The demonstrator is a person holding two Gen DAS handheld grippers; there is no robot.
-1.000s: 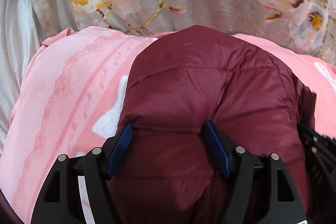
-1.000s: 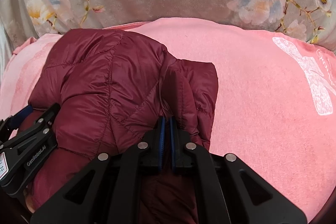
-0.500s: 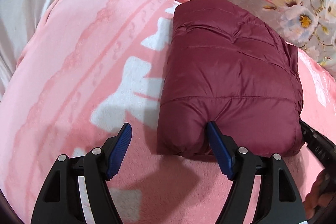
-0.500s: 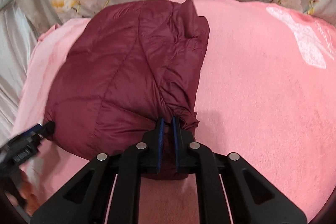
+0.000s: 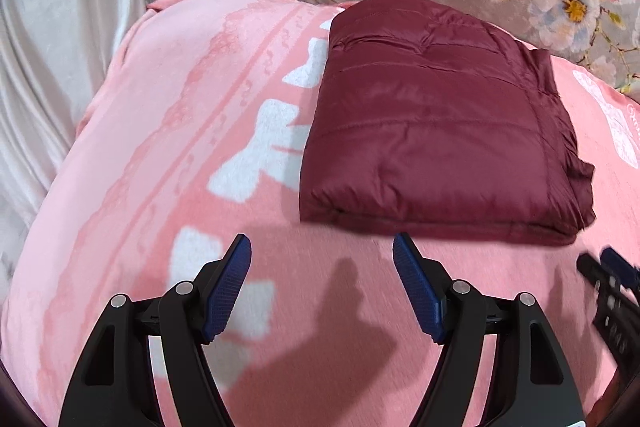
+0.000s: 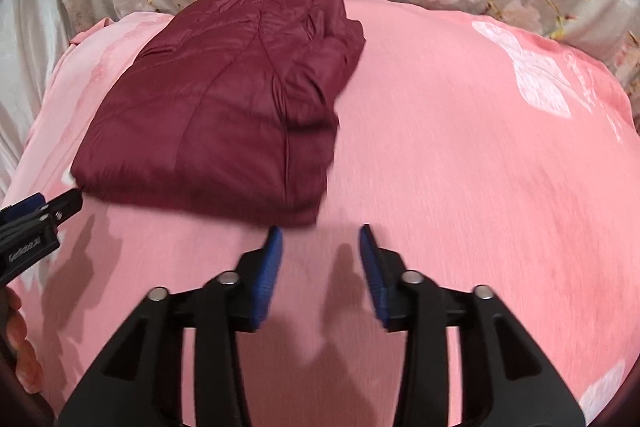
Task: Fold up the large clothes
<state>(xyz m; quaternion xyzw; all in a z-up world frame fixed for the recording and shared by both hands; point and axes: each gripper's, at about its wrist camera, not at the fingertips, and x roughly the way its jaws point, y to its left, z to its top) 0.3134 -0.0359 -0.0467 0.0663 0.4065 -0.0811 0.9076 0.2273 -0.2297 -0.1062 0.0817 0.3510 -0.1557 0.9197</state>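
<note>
The folded maroon quilted puffer jacket (image 6: 224,115) is lying upper left of the right tongs (image 6: 320,239), whose jaws have just been opening, nothing between them; the left tongs (image 5: 322,251) are being held apart, empty, below its near edge.

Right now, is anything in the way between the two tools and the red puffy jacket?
No, nothing visible. Only bare pink blanket lies between the left tool and the folded jacket. The right tool, whose jaws have just opened, sits just short of the jacket's near edge, holding nothing.
</note>
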